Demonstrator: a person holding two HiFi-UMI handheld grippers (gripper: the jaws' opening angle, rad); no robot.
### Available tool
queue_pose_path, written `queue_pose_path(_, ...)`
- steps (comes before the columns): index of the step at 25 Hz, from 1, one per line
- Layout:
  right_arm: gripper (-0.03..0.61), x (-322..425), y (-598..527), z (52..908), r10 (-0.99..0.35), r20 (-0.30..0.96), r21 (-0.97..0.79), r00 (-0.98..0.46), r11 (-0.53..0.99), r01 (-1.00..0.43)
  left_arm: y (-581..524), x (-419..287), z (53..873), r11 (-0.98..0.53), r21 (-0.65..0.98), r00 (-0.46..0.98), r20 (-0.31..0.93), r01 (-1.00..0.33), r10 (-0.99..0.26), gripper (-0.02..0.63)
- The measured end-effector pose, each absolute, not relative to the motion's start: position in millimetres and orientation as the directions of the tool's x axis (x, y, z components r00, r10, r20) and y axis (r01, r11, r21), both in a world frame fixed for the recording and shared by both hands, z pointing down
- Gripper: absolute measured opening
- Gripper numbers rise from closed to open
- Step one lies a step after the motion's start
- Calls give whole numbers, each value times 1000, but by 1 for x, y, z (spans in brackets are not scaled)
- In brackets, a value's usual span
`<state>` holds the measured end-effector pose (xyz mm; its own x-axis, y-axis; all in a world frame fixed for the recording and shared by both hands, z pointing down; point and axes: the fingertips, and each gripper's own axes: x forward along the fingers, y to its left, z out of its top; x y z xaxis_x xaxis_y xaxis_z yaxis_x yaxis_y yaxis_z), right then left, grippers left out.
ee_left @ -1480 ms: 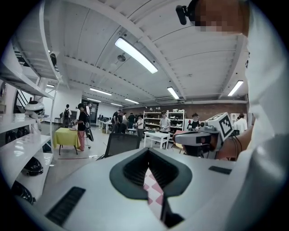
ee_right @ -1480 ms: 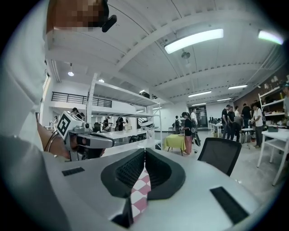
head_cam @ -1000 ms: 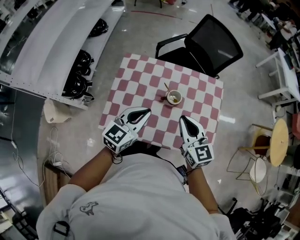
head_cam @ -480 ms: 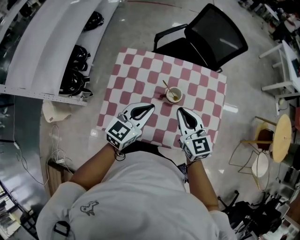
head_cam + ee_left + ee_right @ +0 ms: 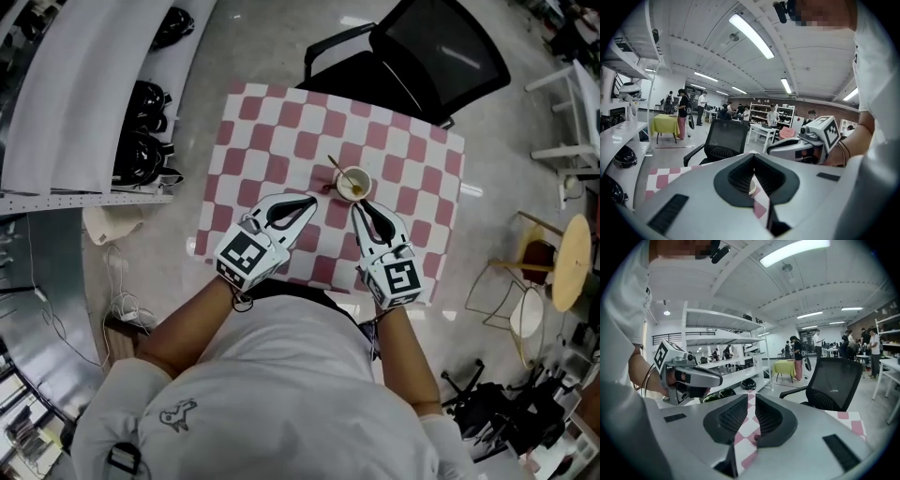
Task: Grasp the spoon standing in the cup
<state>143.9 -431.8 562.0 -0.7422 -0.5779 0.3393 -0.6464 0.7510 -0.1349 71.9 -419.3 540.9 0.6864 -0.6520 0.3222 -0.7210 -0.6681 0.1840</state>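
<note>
Roughly at the middle of the checked surface (image 5: 272,141) stands the cup (image 5: 354,183). The spoon (image 5: 334,172) stands in it, its handle leaning out over the rim toward the far left. A black chair (image 5: 412,56) sits at the surface's far edge.

Both tongs hover over the near half of the surface, pointing away from the person. The right tongs (image 5: 357,207) have their tips just short of the cup's near side and do not touch it. In the right gripper view, these tongs (image 5: 751,400) are parted by a narrow slit, with only checked cloth showing through it.

The left tongs (image 5: 312,200) lie beside the cup, to its left and a little nearer the person, clear of the spoon handle. In the left gripper view, these tongs (image 5: 753,156) meet at their tips and hold nothing. The hollow behind the tips frames a bit of the cup's rim (image 5: 751,187) and some cloth. Each gripper view also catches the other gripper off to its side.
</note>
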Motion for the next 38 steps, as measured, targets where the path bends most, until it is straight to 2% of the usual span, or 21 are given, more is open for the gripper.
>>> queue_pose_path(3,38,134,-441,578,-565,359,-144,-743,753,-642,-429,69,552,-668,199,691,329,-717,-644,11)
queue_pose_path(6,80,123,-450,593,-548,383,-154,-744,756,-636,-436,65,561,-670,210,696,339,-712,-633,11)
queue_pose_path(10,103,112,-461,614,-533,423,-150,-733,757,-636,-442,61,575,-675,224,704,349,-703,-618,11)
queue_pose_path(38,117,82,-521,730,-506,598,-59,-622,746,-664,-488,48,634,-672,309,735,383,-673,-560,11)
